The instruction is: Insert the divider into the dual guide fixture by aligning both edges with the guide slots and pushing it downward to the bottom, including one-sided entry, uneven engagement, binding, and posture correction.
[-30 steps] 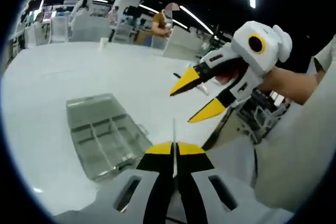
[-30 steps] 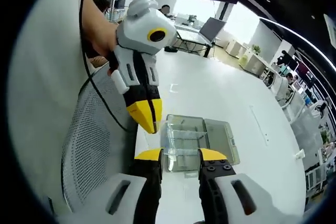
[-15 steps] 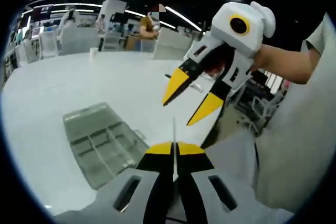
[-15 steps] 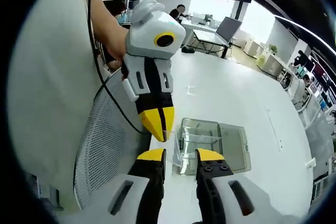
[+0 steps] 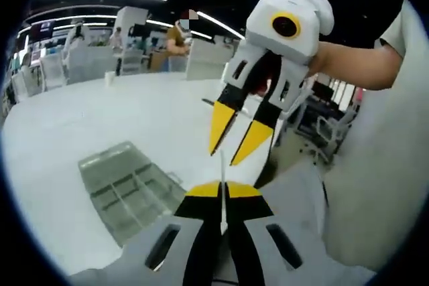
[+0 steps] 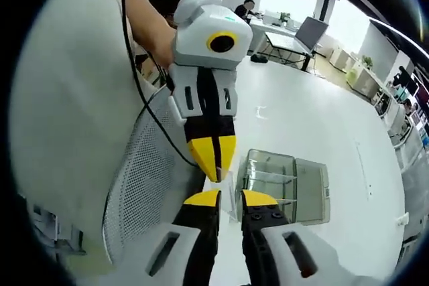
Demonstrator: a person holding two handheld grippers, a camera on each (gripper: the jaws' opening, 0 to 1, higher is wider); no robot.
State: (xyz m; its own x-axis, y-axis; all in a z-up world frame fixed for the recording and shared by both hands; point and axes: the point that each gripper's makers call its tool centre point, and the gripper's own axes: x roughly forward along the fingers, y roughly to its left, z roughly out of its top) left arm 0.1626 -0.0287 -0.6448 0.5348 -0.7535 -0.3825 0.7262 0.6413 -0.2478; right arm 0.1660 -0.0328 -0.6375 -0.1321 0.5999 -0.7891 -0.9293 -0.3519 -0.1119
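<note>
Pinching thin clear divider (image 5: 222, 185) (edge-on), left claw (image 5: 222, 191).

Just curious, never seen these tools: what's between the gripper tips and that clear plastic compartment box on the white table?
In the left gripper view, only bare white table lies between the left gripper and the clear plastic compartment box.

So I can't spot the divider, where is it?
Left gripper view: the divider stands edge-on in the left gripper, just below the right gripper.

left tongs (image 5: 222, 191) clamped, right tongs (image 6: 230, 197) parted
</note>
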